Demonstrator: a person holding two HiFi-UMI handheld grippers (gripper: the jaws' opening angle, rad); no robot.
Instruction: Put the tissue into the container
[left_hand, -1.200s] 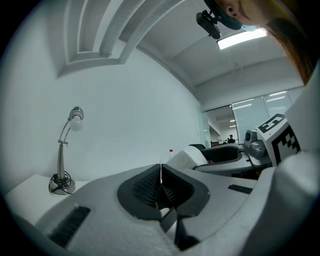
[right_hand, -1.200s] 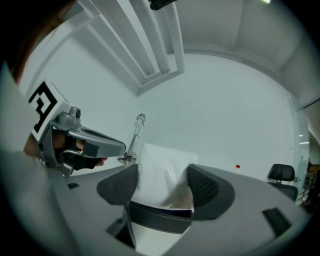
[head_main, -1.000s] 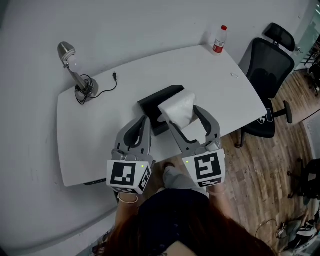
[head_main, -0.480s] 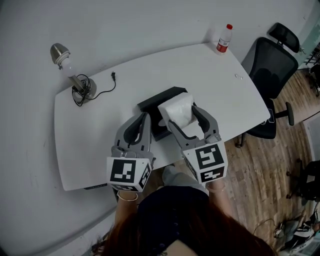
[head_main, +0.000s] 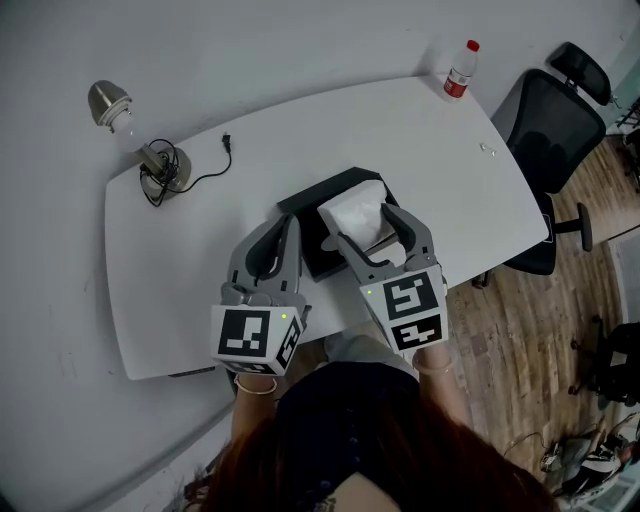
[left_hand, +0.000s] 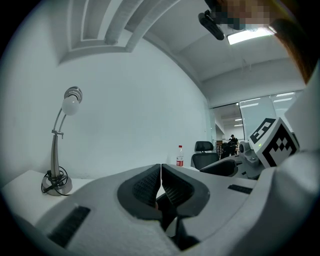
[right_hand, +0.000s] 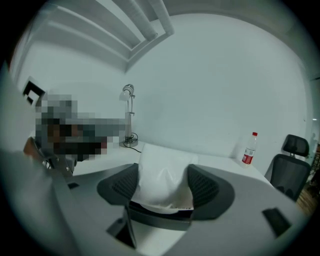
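One white table (head_main: 420, 130) fills the middle of the head view, with pale wall behind it and wood floor (head_main: 540, 330) on its right. At the table's far left stands a lamp (head_main: 150, 160), its cord (head_main: 215, 160) lying loose beside the base. A bottle (head_main: 461, 70) with a red cap stands at the far right corner, and a black chair (head_main: 555, 120) sits just off that end. A black container (head_main: 320, 205) lies near the table's front edge, turned at an angle.

Both grippers reach forward from the person's body over the near edge, marker cubes toward the chest. The left gripper (head_main: 288, 228) points at the container's near left side, its tips just beside the wall; its own view shows the jaws pressed together with nothing between them. The right gripper (head_main: 362, 225) is angled in over the container's near right end, jaws clamped on the tissue (head_main: 352, 212). That white tissue stands up between the pads, its lower edge at the container's opening; whether it has gone inside cannot be told.
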